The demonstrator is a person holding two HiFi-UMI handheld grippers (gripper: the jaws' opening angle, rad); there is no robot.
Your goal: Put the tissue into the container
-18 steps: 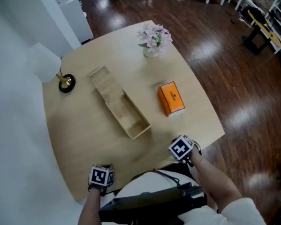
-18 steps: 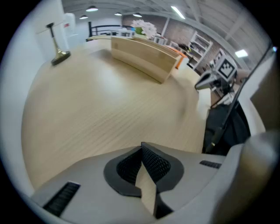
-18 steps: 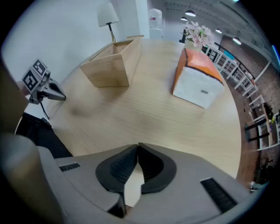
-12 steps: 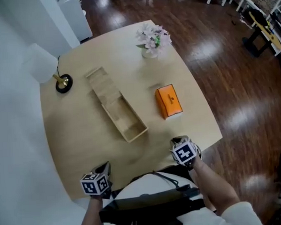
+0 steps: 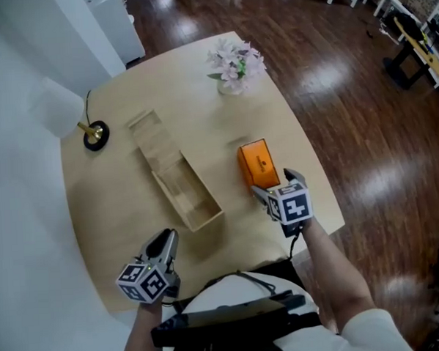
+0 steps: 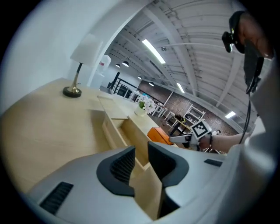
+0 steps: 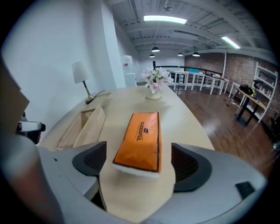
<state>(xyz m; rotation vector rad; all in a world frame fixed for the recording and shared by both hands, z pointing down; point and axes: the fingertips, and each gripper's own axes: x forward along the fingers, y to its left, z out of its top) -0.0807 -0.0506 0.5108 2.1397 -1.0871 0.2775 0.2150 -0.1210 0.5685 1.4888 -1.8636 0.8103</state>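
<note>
An orange tissue pack (image 5: 257, 163) lies flat on the table, right of a long open wooden container (image 5: 180, 188). My right gripper (image 5: 277, 184) is open wide at the pack's near end. In the right gripper view the pack (image 7: 141, 140) lies between the two pads without touching either, and the container (image 7: 83, 124) is to its left. My left gripper (image 5: 164, 241) hovers at the table's near edge, pointing at the container's near end (image 6: 127, 131). Its jaws stand a narrow gap apart with nothing between them.
The round wooden table (image 5: 118, 206) ends just right of the tissue pack, with dark floor beyond. A vase of flowers (image 5: 232, 64) stands at the far edge. A lamp with a brass base (image 5: 94, 132) is at the far left, by the white wall.
My right gripper has moved forward from the table's near edge until its jaws flank the tissue pack's near end. The left gripper has tilted and pushed slightly forward toward the container.
</note>
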